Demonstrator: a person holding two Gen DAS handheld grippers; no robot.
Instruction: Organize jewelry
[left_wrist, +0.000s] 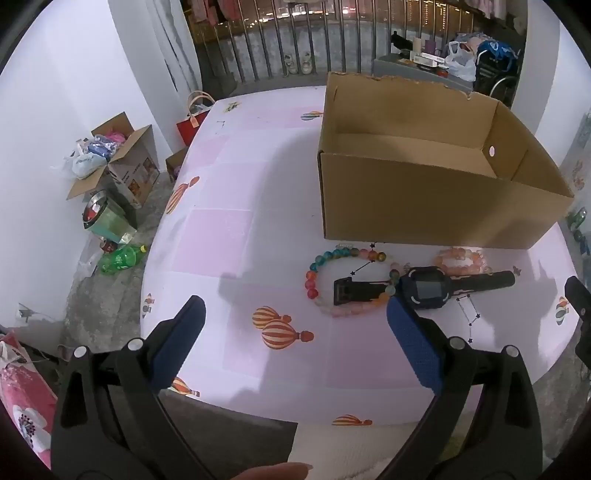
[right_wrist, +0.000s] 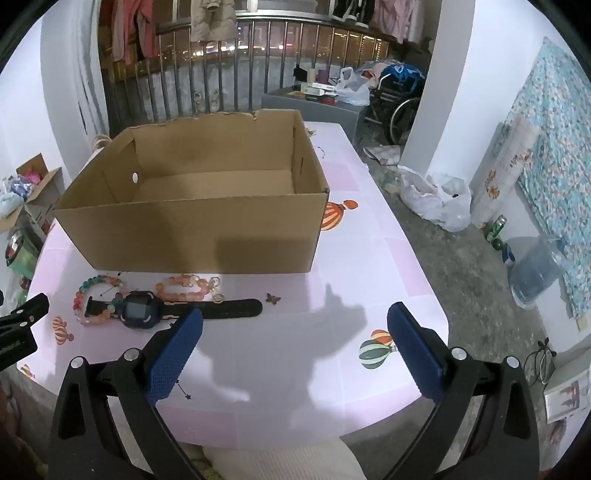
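Note:
An open empty cardboard box (left_wrist: 424, 199) stands on the pink table; it also shows in the right wrist view (right_wrist: 195, 236). In front of it lie a black watch (left_wrist: 424, 286) (right_wrist: 140, 309), a multicoloured bead bracelet (left_wrist: 317, 266) (right_wrist: 83, 295) under the watch strap, and a pink bead bracelet (left_wrist: 461, 260) (right_wrist: 184, 286). My left gripper (left_wrist: 295, 317) is open and empty, near the watch. My right gripper (right_wrist: 295, 325) is open and empty, to the right of the watch. A small butterfly charm (right_wrist: 273, 298) lies to the right of the strap.
The table (left_wrist: 236, 229) has a pink cloth with balloon prints. On the floor to the left are a cardboard box of clothes (left_wrist: 122, 162) and a green bottle (left_wrist: 122, 258). To the right are a plastic bag (right_wrist: 436, 199) and a water jug (right_wrist: 535, 273).

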